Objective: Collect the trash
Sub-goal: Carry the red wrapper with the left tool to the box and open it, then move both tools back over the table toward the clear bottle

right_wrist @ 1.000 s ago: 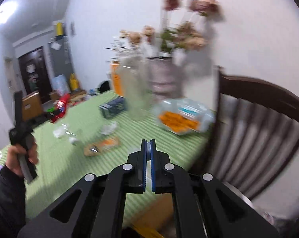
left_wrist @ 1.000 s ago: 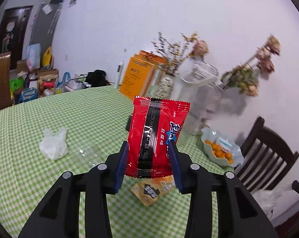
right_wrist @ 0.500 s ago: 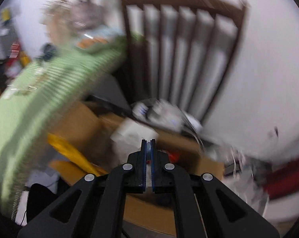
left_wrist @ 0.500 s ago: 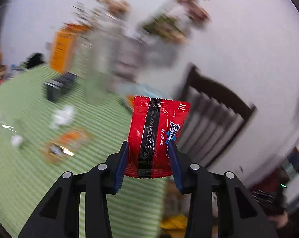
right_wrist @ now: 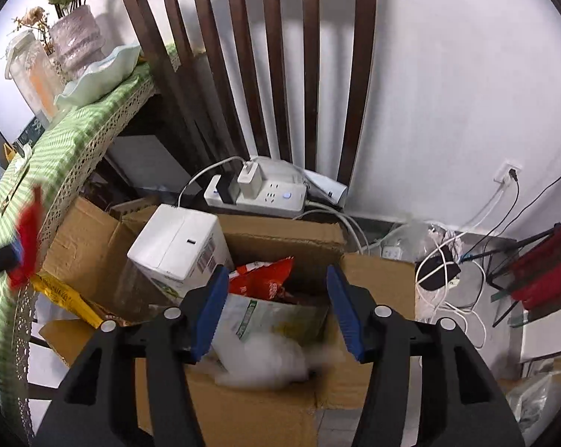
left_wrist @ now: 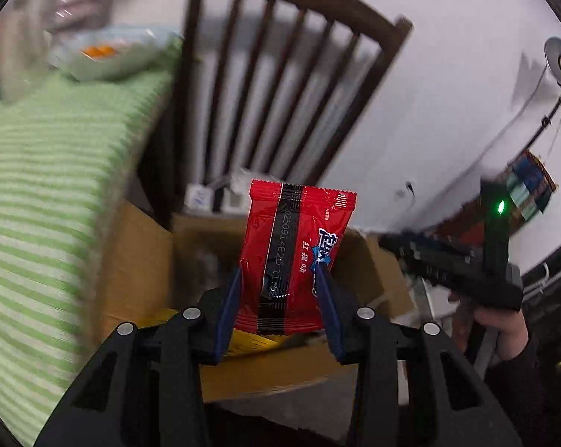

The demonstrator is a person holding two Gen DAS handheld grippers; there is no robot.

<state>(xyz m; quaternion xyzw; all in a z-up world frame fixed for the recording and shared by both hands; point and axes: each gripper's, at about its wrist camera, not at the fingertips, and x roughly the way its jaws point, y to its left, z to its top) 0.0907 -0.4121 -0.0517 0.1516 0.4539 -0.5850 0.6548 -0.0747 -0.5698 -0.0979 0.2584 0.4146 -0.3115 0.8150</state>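
Table [left_wrist: 49, 171] & bowl [left_wrist: 105, 56] blurred; white blob [right_wrist: 269, 365] in box [right_wrist: 265, 409] unclear.

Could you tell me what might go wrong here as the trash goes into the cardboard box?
The white scrap sits blurred below the right gripper, whose fingers are opening over the cardboard box; near the front wall, it might miss. The red packet, clamped in the left gripper, could land on the box's outer flap. The power strip behind could be knocked.

Left tongs [left_wrist: 280, 300] clamp a red snack packet [left_wrist: 295, 257] above an open cardboard box [left_wrist: 139, 260].
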